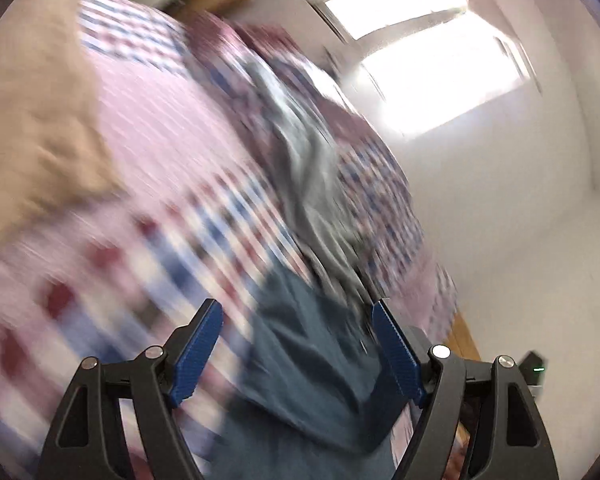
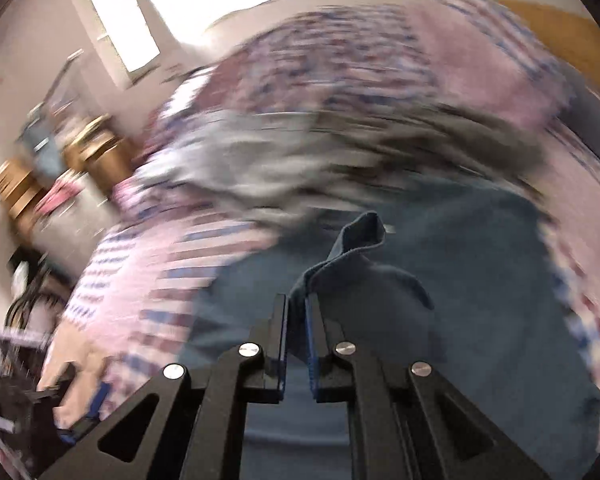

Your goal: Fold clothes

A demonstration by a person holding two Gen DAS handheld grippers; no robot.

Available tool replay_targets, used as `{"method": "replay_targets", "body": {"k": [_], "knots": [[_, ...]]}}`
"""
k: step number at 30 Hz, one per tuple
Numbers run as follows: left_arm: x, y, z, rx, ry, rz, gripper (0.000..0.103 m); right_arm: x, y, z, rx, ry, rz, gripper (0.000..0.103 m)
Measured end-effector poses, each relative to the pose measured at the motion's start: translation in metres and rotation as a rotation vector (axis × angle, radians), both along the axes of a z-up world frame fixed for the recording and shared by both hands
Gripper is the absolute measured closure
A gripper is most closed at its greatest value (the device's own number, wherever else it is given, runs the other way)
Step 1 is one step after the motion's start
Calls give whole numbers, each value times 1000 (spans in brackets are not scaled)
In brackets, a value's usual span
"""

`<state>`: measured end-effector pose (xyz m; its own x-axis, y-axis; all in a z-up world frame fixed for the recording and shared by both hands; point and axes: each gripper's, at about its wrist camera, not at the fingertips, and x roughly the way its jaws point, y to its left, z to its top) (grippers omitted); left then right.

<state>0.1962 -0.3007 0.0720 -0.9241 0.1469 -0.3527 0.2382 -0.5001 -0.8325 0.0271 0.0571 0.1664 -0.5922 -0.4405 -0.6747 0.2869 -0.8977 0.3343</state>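
Blue cloth (image 2: 440,320) lies on the checked bed cover (image 2: 360,52), beside a grey heap (image 2: 300,148). My right claw (image 2: 297,312) pinches a fold of it tight. My left claw (image 1: 296,312) gapes wide, holding nothing.

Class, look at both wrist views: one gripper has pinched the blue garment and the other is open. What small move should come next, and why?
Probably bring the open left gripper down onto the blue garment beneath it and close on an edge. The right gripper already pinches a raised fold of that garment, so a second hold would let the cloth be lifted and spread on the checked bedspread. Motion blur hides the exact edge.
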Motion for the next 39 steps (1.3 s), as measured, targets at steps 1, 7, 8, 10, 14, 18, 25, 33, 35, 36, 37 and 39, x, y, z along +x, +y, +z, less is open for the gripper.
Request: {"method": "replay_targets", "body": {"k": [1, 7, 8, 10, 14, 18, 25, 33, 35, 36, 37, 39], "knots": [[9, -14, -3, 10, -11, 67, 22, 2, -29, 6, 4, 9, 46, 97], [55, -67, -10, 63, -4, 325, 22, 28, -208, 26, 36, 43, 330, 97], [62, -72, -9, 58, 4, 358, 22, 35, -230, 26, 43, 46, 360, 97], [74, -81, -7, 49, 15, 417, 22, 49, -276, 22, 41, 40, 429, 96], [90, -95, -9, 47, 24, 489, 22, 63, -341, -1, 26, -63, 554, 93], [84, -100, -17, 77, -6, 459, 22, 69, -350, -8, 15, -127, 605, 75], [51, -76, -20, 74, -41, 255, 22, 60, -262, 21, -51, -103, 517, 57], [8, -41, -26, 75, -79, 16, 22, 54, -132, 12, -20, -129, 379, 54], [4, -31, -26, 70, -85, -11, 22, 51, -105, -1, -32, -156, 335, 53], [1, -25, -26, 64, -87, -22, 22, 46, -96, -12, -39, -184, 317, 53], [-1, -20, -26, 58, -89, -33, 22, 42, -87, -24, -47, -211, 299, 53], [-4, -14, -26, 52, -94, -40, 22, 29, -75, -51, -80, -287, 264, 53]]}}
